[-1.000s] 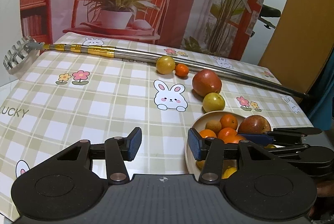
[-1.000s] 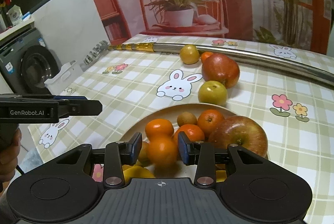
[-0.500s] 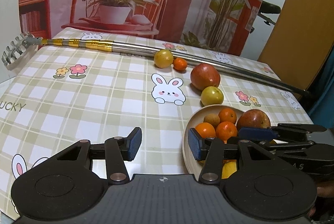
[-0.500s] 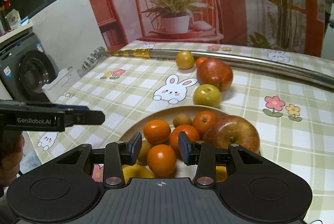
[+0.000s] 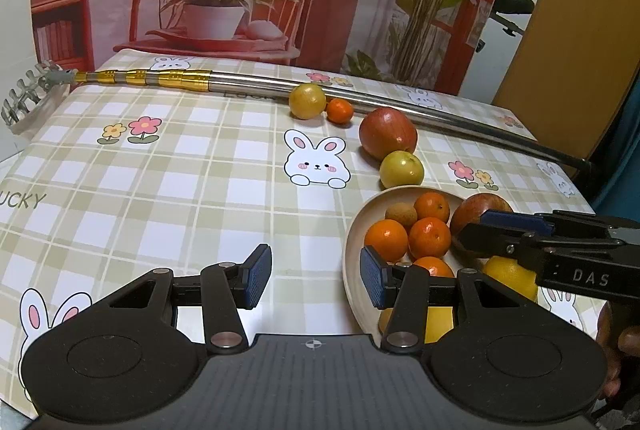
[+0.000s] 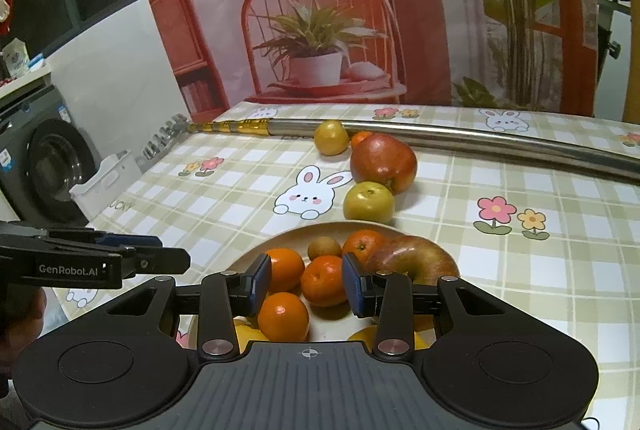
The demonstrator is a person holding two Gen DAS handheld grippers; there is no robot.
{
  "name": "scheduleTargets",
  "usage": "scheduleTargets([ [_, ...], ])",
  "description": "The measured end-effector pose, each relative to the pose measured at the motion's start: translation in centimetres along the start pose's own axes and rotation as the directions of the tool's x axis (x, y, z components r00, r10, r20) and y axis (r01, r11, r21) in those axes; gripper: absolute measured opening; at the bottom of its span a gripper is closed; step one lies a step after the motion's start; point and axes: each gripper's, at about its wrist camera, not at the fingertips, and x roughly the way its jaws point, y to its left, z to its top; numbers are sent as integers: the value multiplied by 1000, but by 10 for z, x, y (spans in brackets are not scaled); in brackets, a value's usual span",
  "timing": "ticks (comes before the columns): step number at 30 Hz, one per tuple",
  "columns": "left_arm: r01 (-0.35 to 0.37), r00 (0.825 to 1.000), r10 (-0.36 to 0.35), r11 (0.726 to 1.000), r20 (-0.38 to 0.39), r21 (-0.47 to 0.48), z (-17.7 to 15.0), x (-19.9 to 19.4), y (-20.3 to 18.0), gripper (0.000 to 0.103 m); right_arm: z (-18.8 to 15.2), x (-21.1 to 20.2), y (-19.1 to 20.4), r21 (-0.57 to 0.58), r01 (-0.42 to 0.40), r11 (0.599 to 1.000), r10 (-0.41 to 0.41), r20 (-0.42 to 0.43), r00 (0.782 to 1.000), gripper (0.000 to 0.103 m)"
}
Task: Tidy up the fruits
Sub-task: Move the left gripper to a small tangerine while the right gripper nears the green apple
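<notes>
Right wrist view: your right claw (image 6: 306, 284) gapes empty just above the plate (image 6: 288, 234), oranges (image 6: 283, 317) below its pads. Your left claw (image 5: 316, 282) is apart too, plate at its right.

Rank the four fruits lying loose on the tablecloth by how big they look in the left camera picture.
1. Red apple
2 and 3. The yellow-green fruit by the plate and the yellow fruit by the pole look alike; the first lies nearer, so unsure.
4. Small orange
</notes>
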Motion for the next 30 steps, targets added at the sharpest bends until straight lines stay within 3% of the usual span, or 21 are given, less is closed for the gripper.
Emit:
scheduleTargets([
  [7,1,1000,-1,1000,14,8,10,-3,2,51,13,-9,-7,-10,21,1000,-20,41,999,36],
  [13,3,997,-4,1000,73,19,45,-14,10,51,36,-20,-25,-5,62,998,-61,104,993,36],
  [20,44,997,-47,997,67,59,85,-10,10,51,59,-20,-46,10,101,995,-101,131,986,36],
  [24,71,997,-72,997,24,38,105,8,9,50,62,-13,-54,22,98,995,-100,130,986,36],
  [30,112,993,-111,993,-50,25,141,65,-8,36,60,2,-65,49,95,994,-100,99,990,36],
])
